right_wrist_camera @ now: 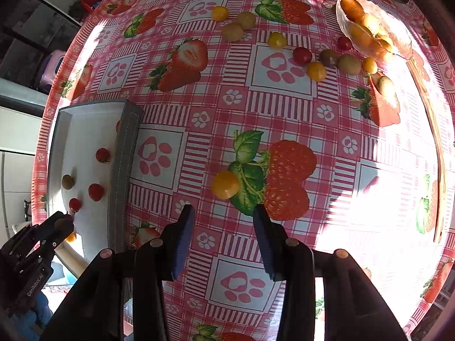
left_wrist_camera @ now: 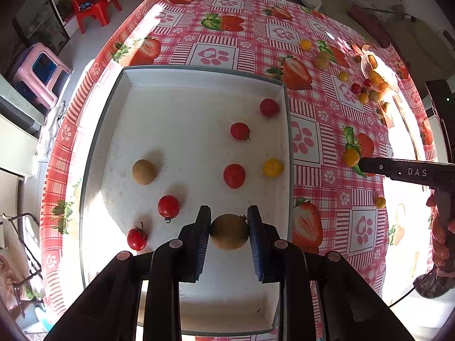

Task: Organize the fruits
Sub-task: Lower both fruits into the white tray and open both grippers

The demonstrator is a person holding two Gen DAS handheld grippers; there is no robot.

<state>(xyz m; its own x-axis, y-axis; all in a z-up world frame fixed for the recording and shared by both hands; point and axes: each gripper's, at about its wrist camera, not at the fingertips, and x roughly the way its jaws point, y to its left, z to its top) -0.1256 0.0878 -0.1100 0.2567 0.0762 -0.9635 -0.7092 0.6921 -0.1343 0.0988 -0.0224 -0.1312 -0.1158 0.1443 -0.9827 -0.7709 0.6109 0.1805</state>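
My left gripper (left_wrist_camera: pixel 229 210) hangs over the near end of a white tray (left_wrist_camera: pixel 199 69) and is shut on a round brown-green fruit (left_wrist_camera: pixel 229 231). Inside the tray lie several red cherry tomatoes (left_wrist_camera: pixel 234 175), a yellow tomato (left_wrist_camera: pixel 272 167) and another brown fruit (left_wrist_camera: pixel 144 172). My right gripper (right_wrist_camera: pixel 223 209) stands open above the strawberry tablecloth to the right of the tray (right_wrist_camera: pixel 85 130), with nothing between its pads. A yellow tomato (right_wrist_camera: pixel 225 184) rests on the cloth just beyond its fingertips. In the right wrist view the left gripper (right_wrist_camera: pixel 57 227) shows at the lower left.
Loose yellow, red and brown fruits (right_wrist_camera: pixel 315 71) lie scattered on the far right of the table beside a clear bag of orange fruits (right_wrist_camera: pixel 369 28). On the floor to the left stand a red chair (left_wrist_camera: pixel 93 5) and a pink stool (left_wrist_camera: pixel 42 71). A hand (left_wrist_camera: pixel 440 236) holds the right gripper.
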